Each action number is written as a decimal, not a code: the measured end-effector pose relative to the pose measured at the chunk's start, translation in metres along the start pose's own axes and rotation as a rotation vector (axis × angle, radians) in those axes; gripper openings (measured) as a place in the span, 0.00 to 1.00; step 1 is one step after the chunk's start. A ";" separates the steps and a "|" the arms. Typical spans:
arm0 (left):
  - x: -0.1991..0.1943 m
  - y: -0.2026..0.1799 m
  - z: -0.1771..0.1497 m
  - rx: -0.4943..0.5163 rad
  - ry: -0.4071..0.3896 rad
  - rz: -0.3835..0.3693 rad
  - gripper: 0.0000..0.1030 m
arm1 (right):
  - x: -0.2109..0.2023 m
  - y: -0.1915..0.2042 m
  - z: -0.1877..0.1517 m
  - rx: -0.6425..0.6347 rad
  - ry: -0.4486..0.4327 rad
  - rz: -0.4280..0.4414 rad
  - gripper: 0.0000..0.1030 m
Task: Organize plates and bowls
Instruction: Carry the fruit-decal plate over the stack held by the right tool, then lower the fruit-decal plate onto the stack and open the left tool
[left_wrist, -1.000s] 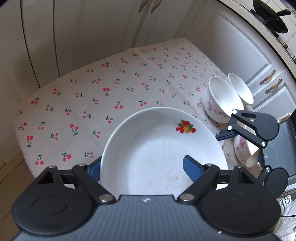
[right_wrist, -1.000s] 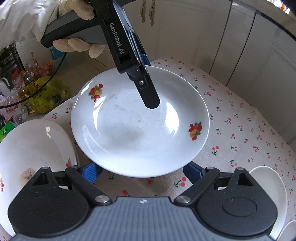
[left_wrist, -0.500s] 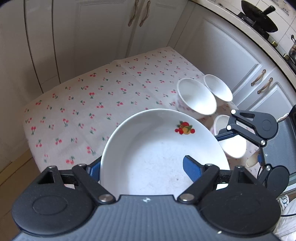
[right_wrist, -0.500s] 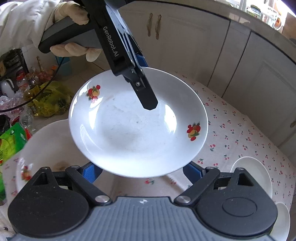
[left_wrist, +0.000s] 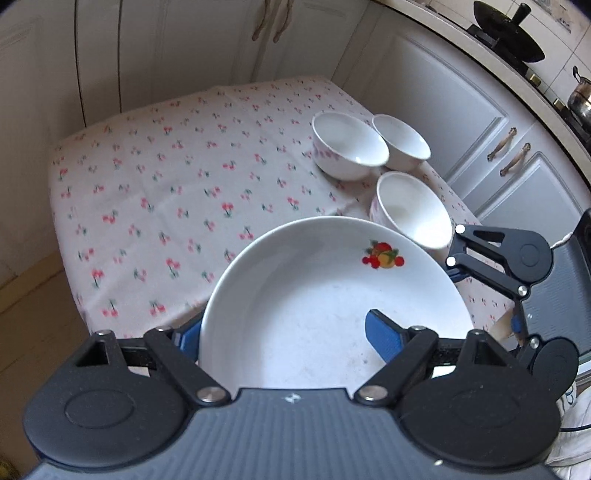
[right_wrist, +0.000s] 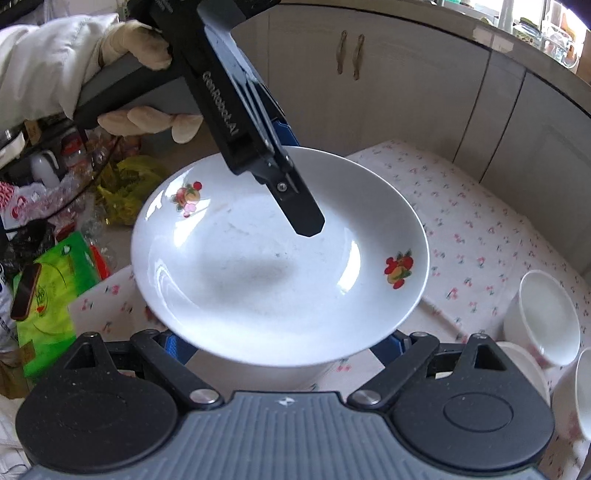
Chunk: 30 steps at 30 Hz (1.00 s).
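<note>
The plate (right_wrist: 280, 266) is in the air above the table (left_wrist: 166, 192), near three bowls (left_wrist: 349, 149). The left gripper (left_wrist: 284, 332) clamps its rim, one finger inside. The right gripper (right_wrist: 280, 341) reaches half-open under the near rim, seemingly supporting. Both tilt steeply downward. Next, find a free spot and lower it flat.

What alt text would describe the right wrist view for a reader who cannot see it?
A white plate with fruit prints is held above a cherry-print tablecloth; the left tool, in a gloved hand, clamps its far rim. White bowls stand at the right.
</note>
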<state>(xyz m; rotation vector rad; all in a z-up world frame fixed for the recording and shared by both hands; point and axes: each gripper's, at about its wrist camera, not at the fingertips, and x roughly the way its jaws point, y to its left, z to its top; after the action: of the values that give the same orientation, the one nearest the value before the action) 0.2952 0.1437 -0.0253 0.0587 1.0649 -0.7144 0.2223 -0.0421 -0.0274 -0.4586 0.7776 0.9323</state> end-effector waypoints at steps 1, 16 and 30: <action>0.000 -0.001 -0.005 -0.002 -0.002 0.000 0.84 | 0.000 0.004 -0.003 -0.001 0.000 0.002 0.93; 0.019 -0.010 -0.041 -0.030 0.013 0.001 0.84 | 0.003 0.031 -0.031 0.017 0.046 0.010 0.93; 0.034 -0.005 -0.044 -0.027 0.039 -0.008 0.84 | 0.003 0.033 -0.034 0.043 0.082 -0.001 0.93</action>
<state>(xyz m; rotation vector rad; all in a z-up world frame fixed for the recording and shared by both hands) 0.2685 0.1392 -0.0736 0.0449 1.1123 -0.7081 0.1824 -0.0453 -0.0520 -0.4619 0.8704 0.8987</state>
